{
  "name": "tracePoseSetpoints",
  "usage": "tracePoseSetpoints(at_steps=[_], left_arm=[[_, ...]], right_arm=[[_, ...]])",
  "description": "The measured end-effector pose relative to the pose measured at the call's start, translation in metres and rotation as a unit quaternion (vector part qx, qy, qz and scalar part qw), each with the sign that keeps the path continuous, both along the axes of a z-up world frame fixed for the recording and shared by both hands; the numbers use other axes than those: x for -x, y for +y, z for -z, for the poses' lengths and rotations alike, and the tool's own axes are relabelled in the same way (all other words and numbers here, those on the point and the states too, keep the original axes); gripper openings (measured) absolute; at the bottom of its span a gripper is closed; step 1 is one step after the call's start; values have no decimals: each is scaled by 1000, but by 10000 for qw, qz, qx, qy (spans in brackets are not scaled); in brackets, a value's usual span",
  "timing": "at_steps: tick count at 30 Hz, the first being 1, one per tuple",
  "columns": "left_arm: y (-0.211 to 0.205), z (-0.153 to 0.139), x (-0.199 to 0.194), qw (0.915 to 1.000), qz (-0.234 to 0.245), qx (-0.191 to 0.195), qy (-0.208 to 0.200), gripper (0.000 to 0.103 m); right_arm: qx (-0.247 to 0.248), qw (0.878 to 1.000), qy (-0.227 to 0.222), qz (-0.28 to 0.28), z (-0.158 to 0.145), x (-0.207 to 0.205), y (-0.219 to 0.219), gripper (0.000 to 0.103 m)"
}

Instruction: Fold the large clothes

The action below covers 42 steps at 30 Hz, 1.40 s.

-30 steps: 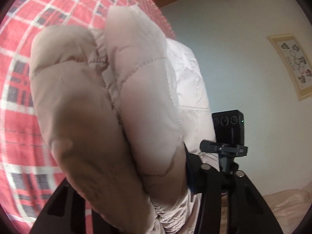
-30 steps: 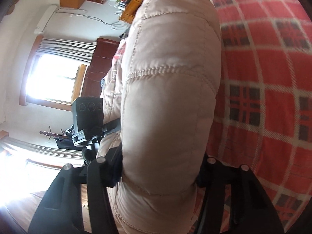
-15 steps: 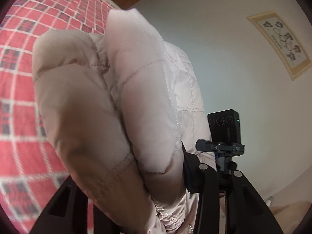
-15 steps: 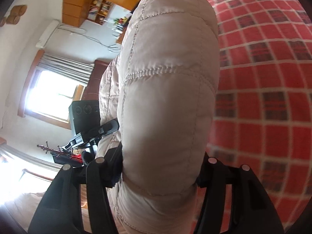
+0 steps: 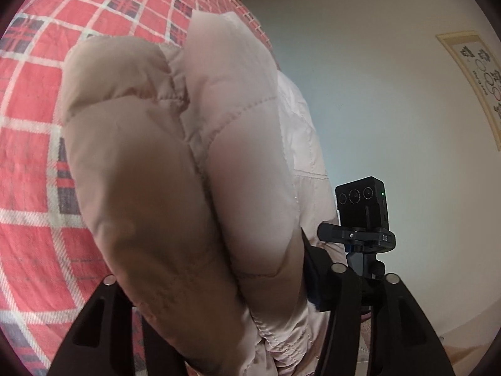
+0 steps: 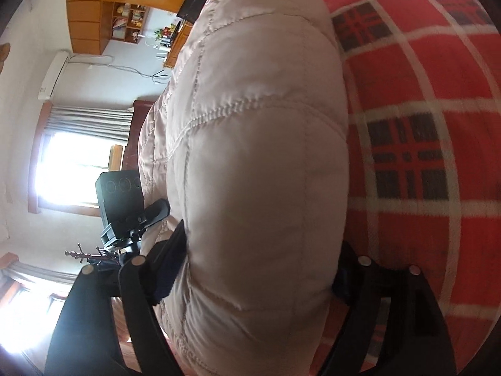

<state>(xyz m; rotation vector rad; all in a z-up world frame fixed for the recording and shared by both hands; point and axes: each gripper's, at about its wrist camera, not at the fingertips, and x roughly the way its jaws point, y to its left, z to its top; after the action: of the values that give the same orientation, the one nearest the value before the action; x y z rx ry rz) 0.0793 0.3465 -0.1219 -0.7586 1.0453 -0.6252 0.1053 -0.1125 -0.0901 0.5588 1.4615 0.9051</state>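
A pale beige quilted down jacket [image 5: 175,169] fills the middle of the left wrist view, bunched into two puffy lobes. My left gripper [image 5: 219,285] is shut on it, and the padding bulges up between the black fingers and hides the tips. In the right wrist view the same jacket [image 6: 256,163] swells as one thick quilted roll. My right gripper [image 6: 260,269] is shut on that roll. The jacket hangs stretched between the two grippers, above the red plaid bedspread [image 5: 34,169].
The plaid bedspread [image 6: 422,94] lies to the right in the right wrist view. The other gripper's black camera module [image 5: 360,203] shows beside the jacket. A framed picture [image 5: 476,78] hangs on the white wall. A bright window [image 6: 75,163], wooden cabinets [image 6: 94,6] and an air conditioner [image 6: 53,72] stand beyond.
Both grippers have swung with the jacket still held. The bedspread looks nearer and larger in both views, and the room behind has shifted. The grip has not changed.
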Motion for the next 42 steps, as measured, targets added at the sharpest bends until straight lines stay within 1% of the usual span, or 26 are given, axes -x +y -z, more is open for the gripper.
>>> tracePoseSetpoints(at_steps=[1,2,6,10,12,13,15,17,19,20,23,24,27,29,30,32,33,35,37,39,40,41,42], left_arm=[[1,-2,-3,10000,-8,-44,27,60],[0,-8,1,9999,-22,-145,67,60],[8,-14,17,9995,-55,-300,110,62],[15,-28,43,9985,-203,-498,42,64],[16,-35,54,9981,-276,-553,19,66],[15,-39,61,9978,-293,-596,-24,67],[13,-47,76,9962,-330,-798,-133,68],[6,-51,88,9940,-336,-1024,-211,68],[-1,-46,104,9921,-325,-1196,-171,69],[-10,-41,86,9919,-316,-1227,-110,69],[-14,-23,84,9900,-259,-1388,26,70],[-15,-17,87,9901,-255,-1376,45,70],[-12,-7,93,9915,-337,-1248,130,72],[-15,-8,89,9905,-396,-1310,115,71],[-18,-1,78,9892,-423,-1402,92,71],[-21,-14,82,9856,-471,-1624,43,70],[-22,-21,83,9837,-500,-1724,55,70],[-28,-38,88,9801,-573,-1900,36,70],[-36,-53,93,9745,-613,-2160,23,70],[-47,-66,103,9638,-642,-2587,23,70],[-53,-70,110,9599,-640,-2728,-1,70],[-50,-79,112,9562,-665,-2850,-19,71],[-53,-82,115,9534,-687,-2936,-16,71]], right_arm=[[31,10000,-4,25,0,2,-4,82],[45,10000,-6,40,-1,5,-8,83],[78,10000,-41,16,-7,30,-29,85],[163,9998,-139,30,-13,57,-39,85],[291,9993,-228,25,-18,70,-41,82],[373,9989,-294,11,-22,76,-37,82],[569,9974,-440,-9,-26,86,-34,79],[696,9966,-446,10,-23,91,-33,75],[786,9962,-376,14,-14,101,-33,74],[870,9955,-362,9,-10,102,-32,74],[927,9953,-266,21,-2,103,-27,74],[958,9950,-281,13,-2,103,-24,74],[1090,9932,-406,12,-13,104,-14,75],[1256,9904,-582,23,-27,109,-3,76],[1410,9873,-724,47,-36,112,0,82],[1735,9804,-920,126,-49,116,3,91],[1953,9750,-1040,190,-57,120,4,91],[2227,9670,-1201,285,-67,127,6,91],[2595,9549,-1391,379,-76,136,8,91],[2928,9421,-1570,448,-86,145,14,91],[3029,9375,-1645,476,-91,149,16,91],[3127,9331,-1701,513,-96,153,18,91],[3180,9308,-1721,543,-98,156,17,92]])
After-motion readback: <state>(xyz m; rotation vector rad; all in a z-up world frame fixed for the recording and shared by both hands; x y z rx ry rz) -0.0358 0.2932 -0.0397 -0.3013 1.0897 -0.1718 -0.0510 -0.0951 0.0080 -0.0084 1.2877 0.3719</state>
